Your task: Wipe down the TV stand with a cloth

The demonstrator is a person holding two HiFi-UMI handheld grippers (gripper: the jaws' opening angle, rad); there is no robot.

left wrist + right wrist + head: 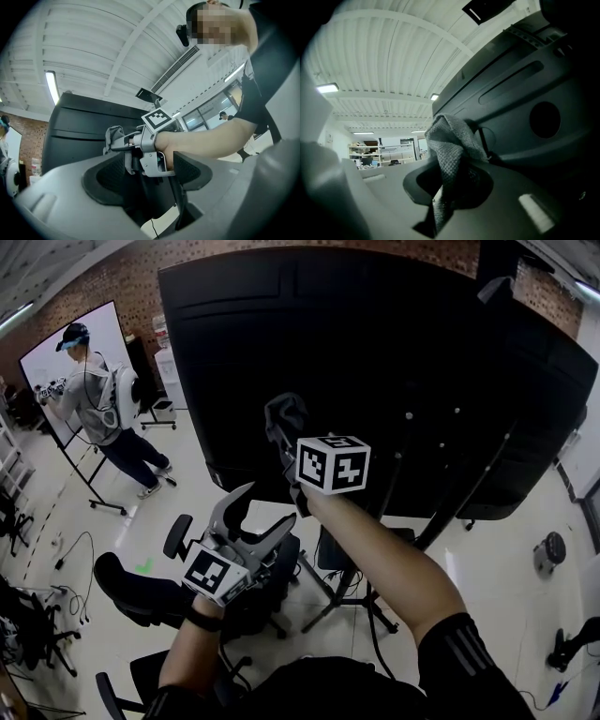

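Pinching a grey cloth [449, 149] between their pads, the right tongs [451, 183] point at the black back casing of a large TV [520, 93]. The cloth bunches above the pads and a tail of it hangs down between them. From the head view the right tongs [284, 442] sit in front of the lower middle of the TV [375, 343], with the cloth [285, 414] up by the panel; whether the fabric actually presses on it cannot be told. The TV stand [452, 510] shows as a slanted dark strut below the screen's bottom edge, with legs spreading on the pale floor [487, 577], to the right of and below the cloth.

The left tongs [259, 514] are lower and nearer the person, spread wide with nothing between them, above a black office chair [141, 594]. Their own view frames the other arm through the gap of the left tongs [147, 177].

At far left another person [98, 399] stands by a whiteboard [56, 357].
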